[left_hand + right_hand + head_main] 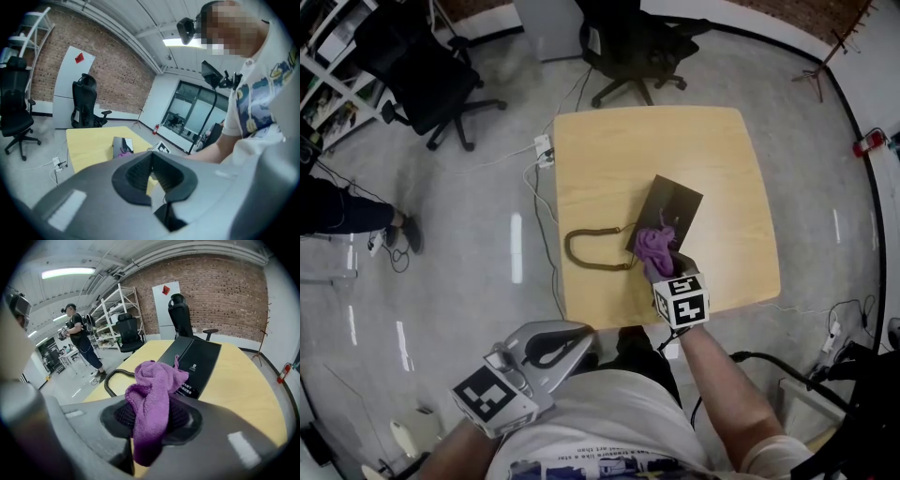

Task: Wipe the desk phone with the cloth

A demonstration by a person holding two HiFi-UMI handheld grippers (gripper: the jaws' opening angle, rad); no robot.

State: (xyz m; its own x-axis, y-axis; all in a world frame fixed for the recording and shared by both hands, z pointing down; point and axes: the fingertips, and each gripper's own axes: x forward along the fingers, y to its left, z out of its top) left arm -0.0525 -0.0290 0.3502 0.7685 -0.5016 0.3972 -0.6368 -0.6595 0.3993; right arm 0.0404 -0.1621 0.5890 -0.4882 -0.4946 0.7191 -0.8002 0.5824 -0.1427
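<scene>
Nearest, at 7 o'clock in the head view, the left gripper (pixel 577 336) hung off the table beside the person's shirt. Its own view showed the jaws (pixel 151 157) pressed together with nothing between them.

At 5 o'clock, just past the table's near edge, the right gripper (pixel 667 269) was clenched on the purple cloth (pixel 654 246). In the right gripper view the cloth (pixel 152 385) stood bunched above the jaws (pixel 151 403), with a tail hanging below them. The bunch lay over the near end of the dark desk phone (pixel 673 208); whether it touched could not be told.

The phone sat slanted near the middle of the wooden table (pixel 619 155), its far end toward 1 o'clock. Its coiled cord (pixel 586 246) looped out toward 9 o'clock.

Beyond the table, office chairs stood at 10 o'clock (pixel 441 80) and 12 o'clock (pixel 637 42), and a person (pixel 337 208) stood at 9 o'clock.
</scene>
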